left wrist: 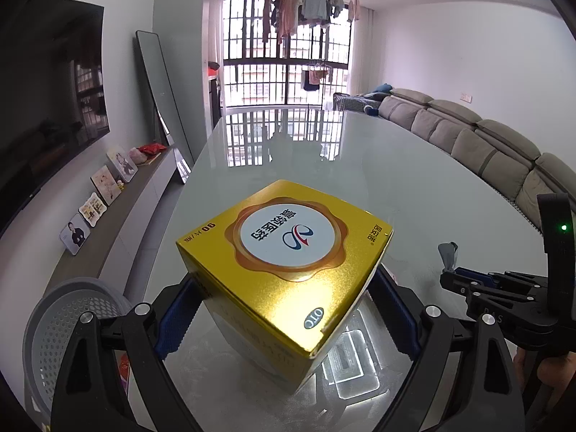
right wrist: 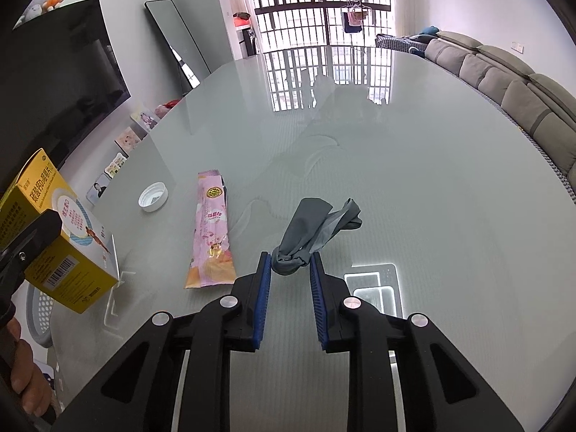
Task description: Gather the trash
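Nearest, we see the left claw spread wide and clamped on a yellow box, held clear of the table; the grip sits low on smooth card, so we judge the box could tip or slide out before reaching the grey basket beside the table's left edge. Beyond, the right claw is nearly closed, pinching a grey wrapper by its knotted end, which could pull free. Farther off lie a pink packet and a white cap.
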Demonstrator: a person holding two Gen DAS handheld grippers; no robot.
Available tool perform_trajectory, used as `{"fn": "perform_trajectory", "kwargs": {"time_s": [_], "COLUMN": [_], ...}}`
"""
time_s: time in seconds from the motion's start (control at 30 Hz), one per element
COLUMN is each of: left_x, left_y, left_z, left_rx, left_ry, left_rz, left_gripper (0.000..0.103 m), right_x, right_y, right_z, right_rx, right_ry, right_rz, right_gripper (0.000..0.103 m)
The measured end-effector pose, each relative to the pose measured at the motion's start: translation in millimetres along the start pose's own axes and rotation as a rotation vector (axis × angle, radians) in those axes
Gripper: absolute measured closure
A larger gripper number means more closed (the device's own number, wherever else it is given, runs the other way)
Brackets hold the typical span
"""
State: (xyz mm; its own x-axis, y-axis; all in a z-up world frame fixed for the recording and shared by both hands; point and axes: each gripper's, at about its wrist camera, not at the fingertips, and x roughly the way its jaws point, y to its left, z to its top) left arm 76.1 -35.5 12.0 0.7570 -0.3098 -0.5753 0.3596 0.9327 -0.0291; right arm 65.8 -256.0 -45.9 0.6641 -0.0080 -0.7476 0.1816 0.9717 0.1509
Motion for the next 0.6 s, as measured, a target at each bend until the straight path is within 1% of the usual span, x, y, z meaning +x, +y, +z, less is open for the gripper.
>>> {"fn": "perform_trajectory", "kwargs": {"time_s": [0.37,0.6], "left_x": [-23,-38], "left_y": [26,61], "left_z": [-18,-31], "left_rx": [-0.037,-0.079], "left_ry": [-0.010,-0.003], "left_rz": [0.044,0.100], "left_gripper": [0.016,0.015], "right_x": [-27,-34], "right_y": [26,67], "right_z": [-17,-17], "right_rx": [-0.047,-0.118], "right_ry": [-0.007,-0.015], "right_rz": [0.061,0.120], "right_gripper": [0.081,0.081]}}
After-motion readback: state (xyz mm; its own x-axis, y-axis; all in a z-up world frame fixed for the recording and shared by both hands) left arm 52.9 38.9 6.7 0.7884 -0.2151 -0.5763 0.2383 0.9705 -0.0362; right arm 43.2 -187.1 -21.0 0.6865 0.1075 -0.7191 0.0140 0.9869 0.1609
